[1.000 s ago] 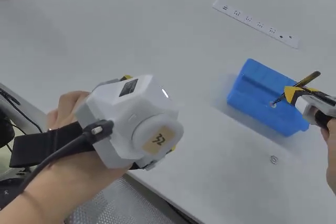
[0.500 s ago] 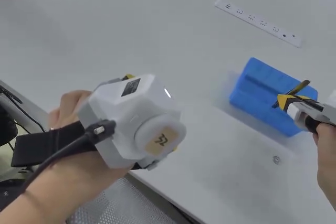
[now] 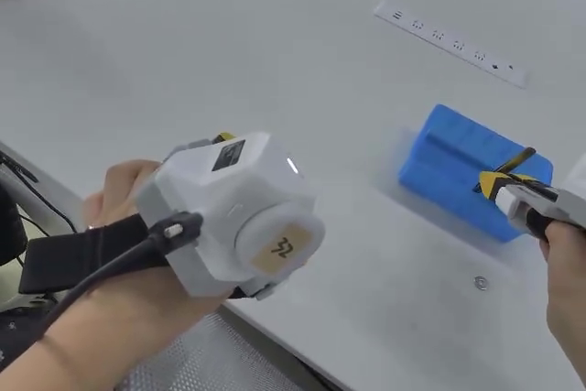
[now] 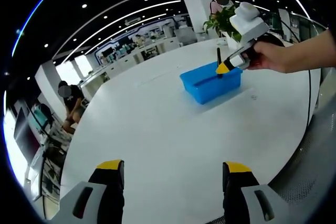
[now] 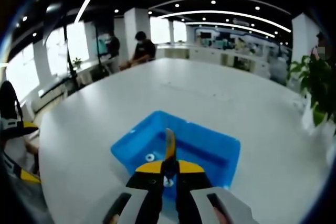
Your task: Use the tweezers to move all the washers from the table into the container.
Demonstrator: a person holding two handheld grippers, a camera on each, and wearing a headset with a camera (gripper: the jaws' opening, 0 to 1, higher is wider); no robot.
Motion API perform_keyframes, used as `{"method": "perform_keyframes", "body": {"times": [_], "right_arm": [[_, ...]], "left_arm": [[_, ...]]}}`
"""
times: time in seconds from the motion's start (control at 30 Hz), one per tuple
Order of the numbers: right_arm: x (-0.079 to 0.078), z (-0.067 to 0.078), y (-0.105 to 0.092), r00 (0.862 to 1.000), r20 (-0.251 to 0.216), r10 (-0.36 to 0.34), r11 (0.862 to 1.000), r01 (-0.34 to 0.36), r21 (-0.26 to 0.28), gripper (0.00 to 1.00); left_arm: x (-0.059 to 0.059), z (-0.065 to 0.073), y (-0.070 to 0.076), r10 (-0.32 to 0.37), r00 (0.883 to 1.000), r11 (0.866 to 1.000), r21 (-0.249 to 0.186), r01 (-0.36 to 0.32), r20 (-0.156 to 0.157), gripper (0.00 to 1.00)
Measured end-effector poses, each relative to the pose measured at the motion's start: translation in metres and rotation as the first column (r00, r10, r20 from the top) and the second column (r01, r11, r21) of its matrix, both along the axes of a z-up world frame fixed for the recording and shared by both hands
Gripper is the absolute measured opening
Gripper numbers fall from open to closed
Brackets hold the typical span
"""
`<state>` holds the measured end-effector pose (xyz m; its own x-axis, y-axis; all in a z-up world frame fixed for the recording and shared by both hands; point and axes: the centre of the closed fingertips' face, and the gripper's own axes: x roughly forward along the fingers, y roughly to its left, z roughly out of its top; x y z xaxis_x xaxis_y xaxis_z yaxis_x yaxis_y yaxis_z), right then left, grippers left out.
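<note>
The left gripper point(image 4: 170, 167) hangs over the near edge of the white table point(image 4: 157, 124), jaws spread wide with nothing between them. A broad bare stretch of tabletop lies ahead of it as far as the blue container point(image 3: 458, 157). The right gripper point(image 5: 170, 169) is clamped on the tweezers point(image 5: 169, 142), whose tips reach over the container, where one washer point(image 5: 150, 157) lies on its floor, while a second washer point(image 3: 481, 283) lies on the table between the container and the near edge. A power strip point(image 3: 449, 40) lies farther back, and beyond the table is an open-plan office under ceiling spots, with a potted plant point(image 5: 315, 85) at the right.
</note>
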<state>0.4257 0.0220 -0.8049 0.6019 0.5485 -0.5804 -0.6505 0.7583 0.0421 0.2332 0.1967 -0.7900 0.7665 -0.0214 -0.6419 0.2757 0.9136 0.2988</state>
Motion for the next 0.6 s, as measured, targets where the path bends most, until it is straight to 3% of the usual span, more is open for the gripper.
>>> {"method": "perform_keyframes", "body": {"times": [0.33,0.6], "right_arm": [[-0.002,0.015,-0.001,1.0,0.031,0.005,1.0,-0.006,0.015,0.05],[-0.017,0.044,-0.005,0.997,0.078,0.009,0.999,-0.012,0.035,0.05]], "left_arm": [[0.0,0.001,-0.001,-0.007,1.0,1.0,0.003,0.007,0.007,0.78],[0.001,0.004,0.0,-0.002,1.0,1.0,0.0,0.002,0.021,0.78]]}}
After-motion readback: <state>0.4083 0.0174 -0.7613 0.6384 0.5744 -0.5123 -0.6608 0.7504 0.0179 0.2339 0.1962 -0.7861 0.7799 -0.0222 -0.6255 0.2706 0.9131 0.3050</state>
